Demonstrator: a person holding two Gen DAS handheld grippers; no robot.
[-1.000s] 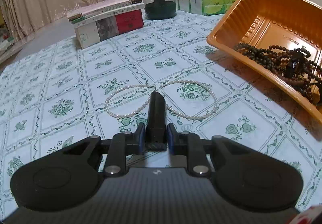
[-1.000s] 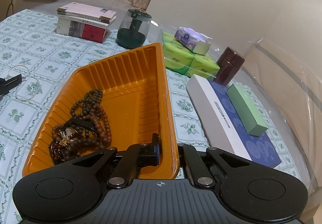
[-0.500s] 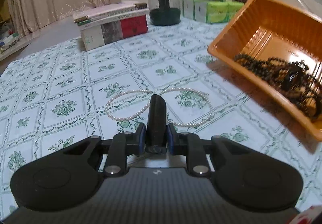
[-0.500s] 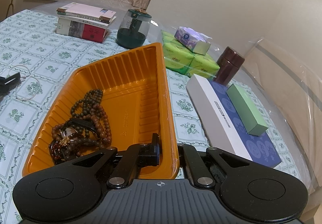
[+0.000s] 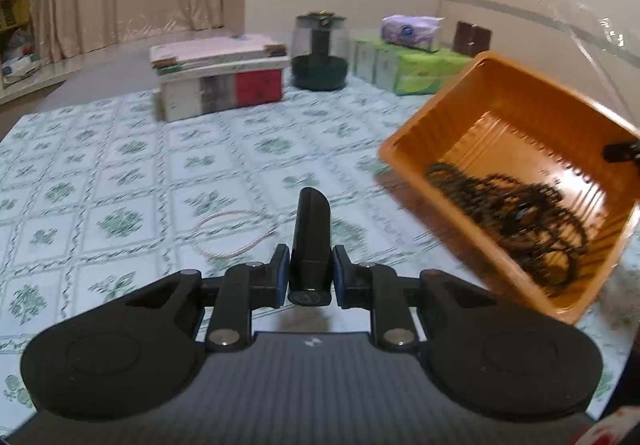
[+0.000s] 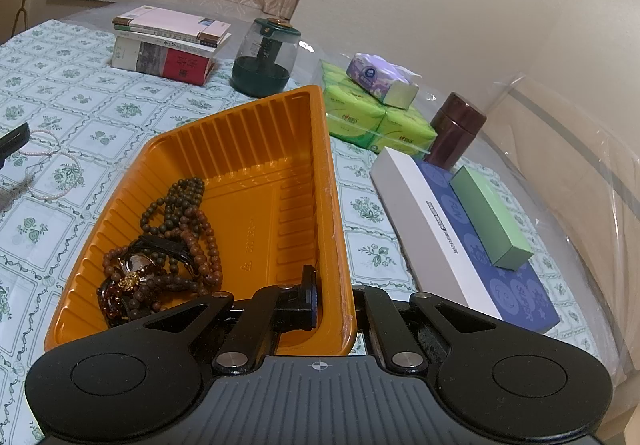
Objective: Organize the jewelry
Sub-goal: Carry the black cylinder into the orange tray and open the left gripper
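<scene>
The left gripper [image 5: 311, 205] has its fingers pressed together on the pearl necklace [image 5: 236, 233]; it has risen since a second ago, when the strand lay flat in two open loops, and now only one loop shows left of the fingers, the rest hidden behind them. In the right wrist view the strand [image 6: 48, 169] trails on the green-patterned tablecloth [image 6: 80, 101] left of the tray. The right gripper [image 6: 332, 297] has not moved: its jaws pinch the near wall of the orange tray [image 6: 256, 149], one finger [image 6: 306, 295] inside, the other hidden outside. The tray holds a tangle of dark bead strands [image 6: 180, 241], too knotted to count, and in the left wrist view it appears tilted. Beyond stand two stacked books [image 6: 172, 45], one glass jar [image 6: 266, 57], green tissue packs [image 6: 376, 125] with one purple pack [image 6: 380, 79] on top, one brown canister [image 6: 456, 131], and a blue-and-white box [image 6: 460, 241] carrying one green box [image 6: 490, 217]; its print is too small to read.
</scene>
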